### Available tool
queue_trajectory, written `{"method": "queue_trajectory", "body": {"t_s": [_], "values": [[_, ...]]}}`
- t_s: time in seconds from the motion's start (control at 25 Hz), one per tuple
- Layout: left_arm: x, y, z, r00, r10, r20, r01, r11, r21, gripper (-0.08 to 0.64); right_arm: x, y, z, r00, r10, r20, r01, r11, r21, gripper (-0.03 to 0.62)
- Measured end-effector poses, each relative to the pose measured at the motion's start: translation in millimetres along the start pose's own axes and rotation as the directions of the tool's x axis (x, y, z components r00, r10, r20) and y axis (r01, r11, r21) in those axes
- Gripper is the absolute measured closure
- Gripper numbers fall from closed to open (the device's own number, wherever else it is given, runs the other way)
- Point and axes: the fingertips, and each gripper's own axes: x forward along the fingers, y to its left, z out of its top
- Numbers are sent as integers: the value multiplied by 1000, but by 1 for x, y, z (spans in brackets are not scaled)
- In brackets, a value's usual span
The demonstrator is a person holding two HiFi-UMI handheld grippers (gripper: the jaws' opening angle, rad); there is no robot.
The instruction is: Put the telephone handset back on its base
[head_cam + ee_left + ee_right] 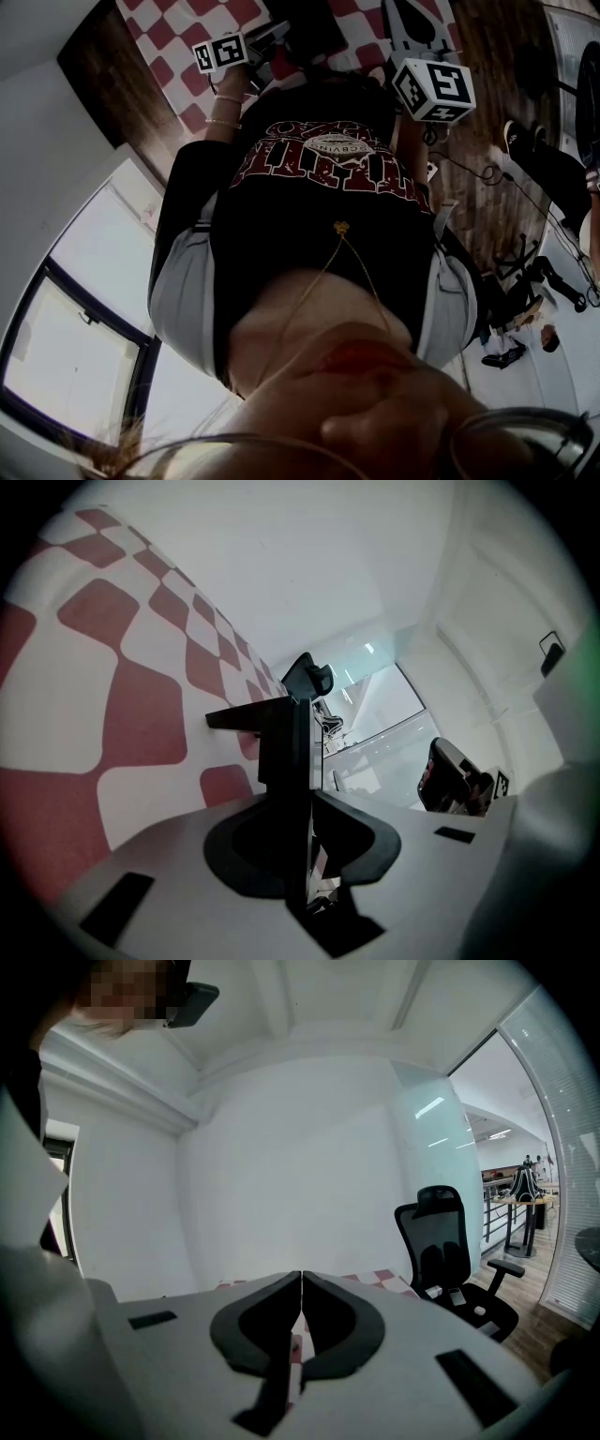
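clenching on nothing, the left tongs (300,705) have their jaws pressed together edge to edge, and no object sits between them. the right tongs (301,1274) are the same: jaws meeting in a thin line, empty.

the left tongs are rolled onto their side, so the red-and-white checked cloth (141,714) climbs the left of their view instead of lying flat below. the right tongs point level across the room, with only a sliver of cloth past the tips and a black chair (450,1251) far off to the right.

in the head view the two marker cubes (220,52) (433,89) sit just past a dark printed shirt (319,216), close to the body, with the cloth beyond them. that camera seems turned onto the wearer's own front, not the work surface.

the handset and base cannot be picked out in any view; a dark shape on the cloth between the cubes is too unclear to name.

held close, shut and aimed away from the cloth, the tongs look parked, not working. i judge the task is not under way, so finding the handset comes first.
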Motion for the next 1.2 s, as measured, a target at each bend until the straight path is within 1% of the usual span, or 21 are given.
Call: {"method": "queue_trajectory", "body": {"t_s": [0.12,0.24,0.44,0.56,0.72,0.92,1.2], "values": [[1,0,-1,1000,7,-2,-7,1000,-12,477,-1,0,-1,1000,0,0,0,1000,0,572],[1,1,0,1000,23,-8,-23,1000,-13,460,-2,0,-1,1000,1,1,-1,1000,1,572],[2,2,1,994,101,-36,-101,995,-10,426,-2,0,0,1000,1,7,-1,1000,5,572],[3,3,1,989,138,-58,-138,990,12,426,-3,0,0,1000,1,9,-1,1000,6,572],[2,4,0,989,135,-63,-135,991,-2,426,-3,-1,0,1000,0,9,0,1000,6,572],[-1,5,-2,987,139,-76,-139,990,-2,426,-3,-1,0,1000,1,9,-1,1000,3,572],[-8,6,-7,983,142,-120,-143,990,-3,426,-2,1,0,1000,10,8,-10,1000,0,572]]}}
